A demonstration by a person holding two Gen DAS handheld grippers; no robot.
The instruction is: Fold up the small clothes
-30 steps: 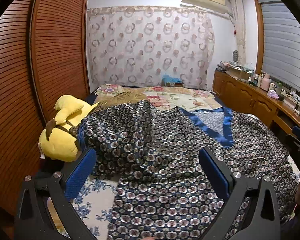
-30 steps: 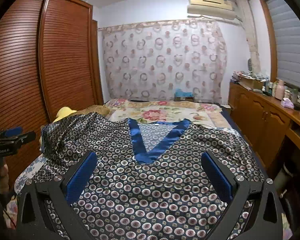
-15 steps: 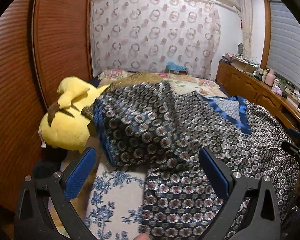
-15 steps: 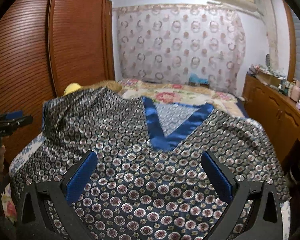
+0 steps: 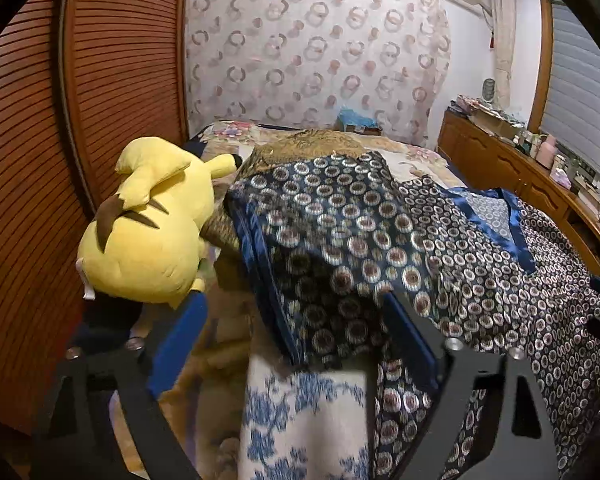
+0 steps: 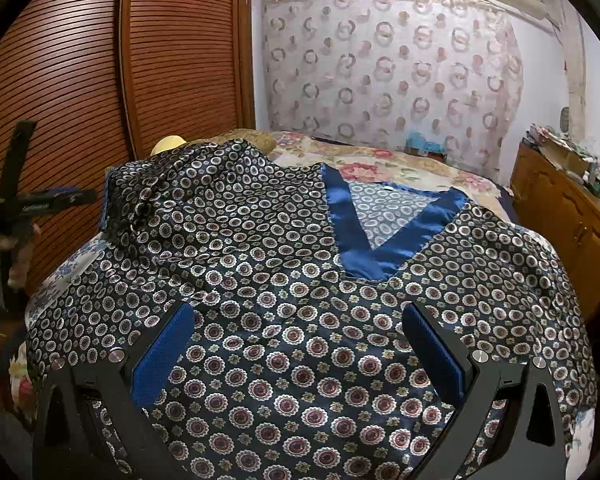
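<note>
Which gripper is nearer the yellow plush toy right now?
Left. The left gripper sits just below and beside the yellow plush toy; the right gripper is over the patterned shirt, the toy far beyond.

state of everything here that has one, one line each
patterned top: spread face up on the bed, unfolded, one sleeve draped over a hump
left gripper: open, jaws just been closing, sleeve edge between them, not pinched
right gripper: open, over the top's lower part, holding nothing
yellow plush toy: lying on the bed beside the sleeve
wardrobe doors: shut
curtain: drawn
</note>
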